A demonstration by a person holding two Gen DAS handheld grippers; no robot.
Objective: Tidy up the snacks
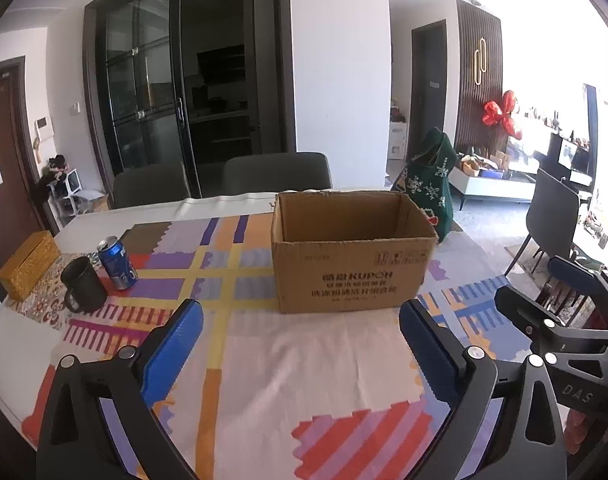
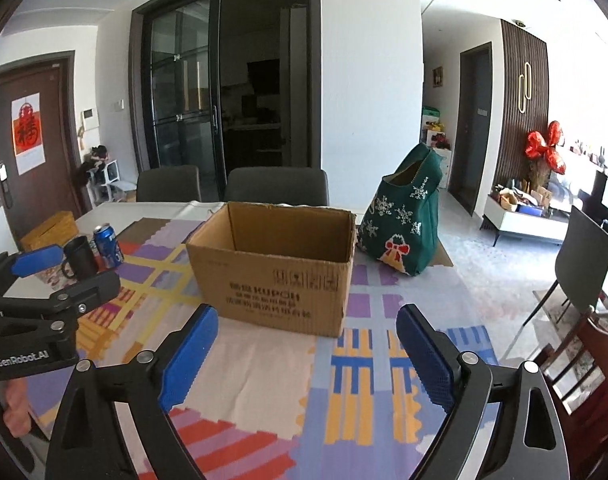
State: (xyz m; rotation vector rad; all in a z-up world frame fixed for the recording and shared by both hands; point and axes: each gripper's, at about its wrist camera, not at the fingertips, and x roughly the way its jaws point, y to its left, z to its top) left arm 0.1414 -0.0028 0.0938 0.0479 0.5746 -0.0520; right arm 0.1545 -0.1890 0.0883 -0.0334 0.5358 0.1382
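Left wrist view: left gripper (image 1: 301, 334), fingers spread and empty, faces the open cardboard box (image 1: 350, 256) straight ahead on the table (image 1: 263, 360); left of the box stand a blue can (image 1: 117, 263) and black mug (image 1: 83, 290).

Right wrist view: right gripper (image 2: 308, 336), fingers likewise spread and empty; right of the box (image 2: 275, 268) stands a green bag (image 2: 404, 220), presumably holding snacks. The right gripper is nearer the bag; nothing intervenes.

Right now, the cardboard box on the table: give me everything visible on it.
The cardboard box is plain brown corrugated board, rectangular, standing upright with its top open; no raised flaps show. The inside that can be seen looks empty, though the floor is mostly hidden. Dark print on the near face includes "KUPOH" and lines of Chinese text with handling symbols. It rests on the patterned tablecloth, near the middle of the table. A green snowflake bag stands by its right rear corner; contact cannot be told. Neither gripper touches it.
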